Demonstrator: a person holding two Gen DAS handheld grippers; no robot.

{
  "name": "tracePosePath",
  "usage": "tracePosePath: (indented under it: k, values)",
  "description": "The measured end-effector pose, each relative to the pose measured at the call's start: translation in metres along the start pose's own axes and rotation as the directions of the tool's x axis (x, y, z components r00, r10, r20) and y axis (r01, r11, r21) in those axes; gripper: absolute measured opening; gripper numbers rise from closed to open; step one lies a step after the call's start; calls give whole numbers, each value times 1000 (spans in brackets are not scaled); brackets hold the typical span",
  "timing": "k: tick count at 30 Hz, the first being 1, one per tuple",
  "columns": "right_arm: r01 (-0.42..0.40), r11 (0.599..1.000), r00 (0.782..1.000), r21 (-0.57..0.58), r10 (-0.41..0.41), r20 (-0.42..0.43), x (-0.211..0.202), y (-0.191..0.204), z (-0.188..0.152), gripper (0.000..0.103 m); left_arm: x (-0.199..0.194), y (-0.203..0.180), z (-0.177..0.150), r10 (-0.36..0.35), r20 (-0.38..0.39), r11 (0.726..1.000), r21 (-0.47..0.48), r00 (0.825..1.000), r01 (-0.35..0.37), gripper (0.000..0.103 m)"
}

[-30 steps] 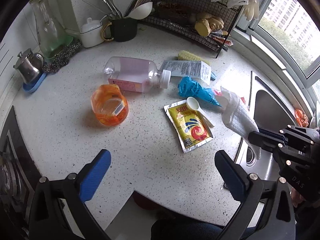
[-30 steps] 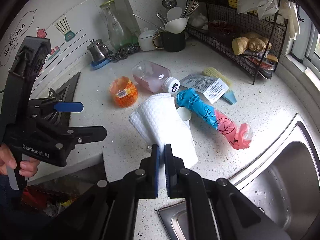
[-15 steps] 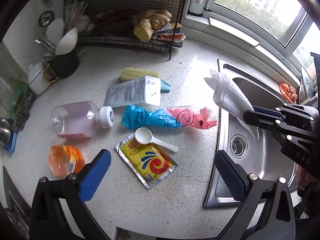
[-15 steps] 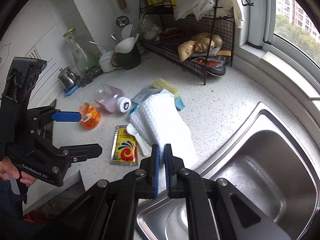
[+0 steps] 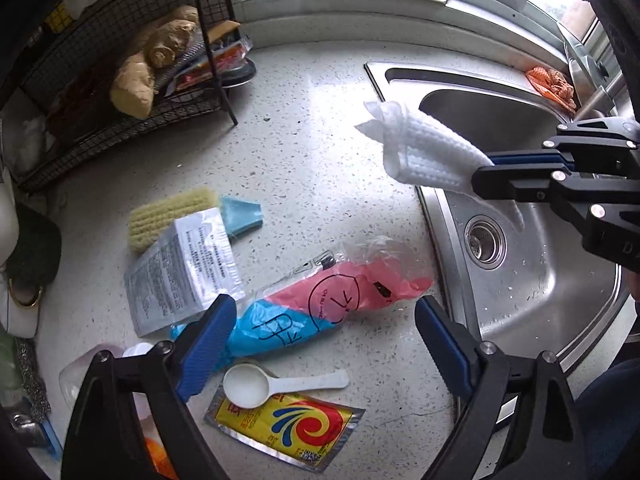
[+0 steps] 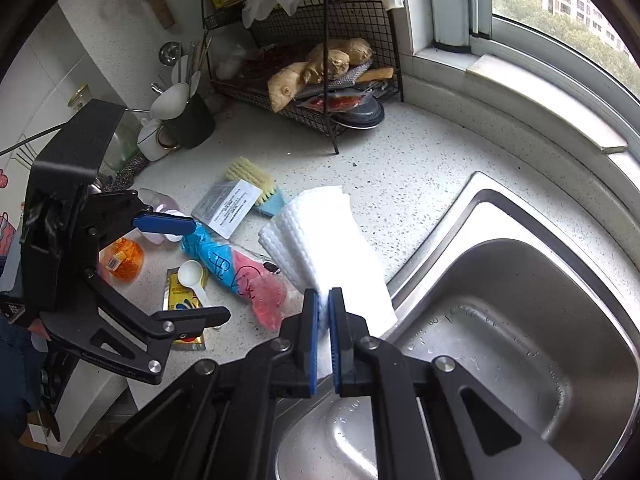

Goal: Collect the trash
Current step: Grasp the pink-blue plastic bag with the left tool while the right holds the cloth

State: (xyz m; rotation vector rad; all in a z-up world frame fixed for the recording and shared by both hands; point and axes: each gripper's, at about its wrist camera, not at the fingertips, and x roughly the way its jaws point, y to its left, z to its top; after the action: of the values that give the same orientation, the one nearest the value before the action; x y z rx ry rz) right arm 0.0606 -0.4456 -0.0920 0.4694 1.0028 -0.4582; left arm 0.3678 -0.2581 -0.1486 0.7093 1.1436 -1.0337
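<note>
Left wrist view: the left gripper (image 5: pixel 320 328), jaws wide and just closing a little, hangs empty over a crumpled blue-and-pink plastic bag (image 5: pixel 296 316) lying between its fingers, while the right gripper (image 6: pixel 324 316) pinches a folded white paper towel (image 5: pixel 424 152) beside the steel sink (image 5: pixel 532 280).

Both wrist views look down; share countertop (image 5: pixel 320 128).

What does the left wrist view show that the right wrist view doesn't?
Left wrist only: the sink drain and an orange cloth on the sink's far rim.
Right wrist only: the orange container in full and the utensil cup.
Both: the white cloth clamped in the right hand-held gripper, the open left hand-held gripper, the pink-and-blue bag, the white scoop.
</note>
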Motion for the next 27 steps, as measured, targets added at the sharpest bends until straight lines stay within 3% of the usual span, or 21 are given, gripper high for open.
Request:
tracePosePath:
  k: [5,11,14,18,22,27]
  values:
    - [58,998,998,-29,-58,-4,13,-6,0,5,20,-7,8,-70,-1,996,47,998,70,85]
    - [43,999,999,16,-42,-28,25,-22,-2,5,43,-12,18,-81,-31,996,27,996,82,63]
    - [25,999,999,31,-24,-41,28,-23,-3,5,44,-16,21,-94,-26,995,31,995,94,31]
    - [5,999,999,39,-4,-43,29,-22,-3,5,43,-15,19,-117,-24,993,-23,993,117,11]
    - [8,999,1000,42,-7,-31,22,-18,-4,5,30,-14,15,-105,1,993,-48,994,105,5]
    - [5,999,1000,43,-5,-10,7,-11,-7,5,1,-17,8,-89,42,993,-76,995,92,5]
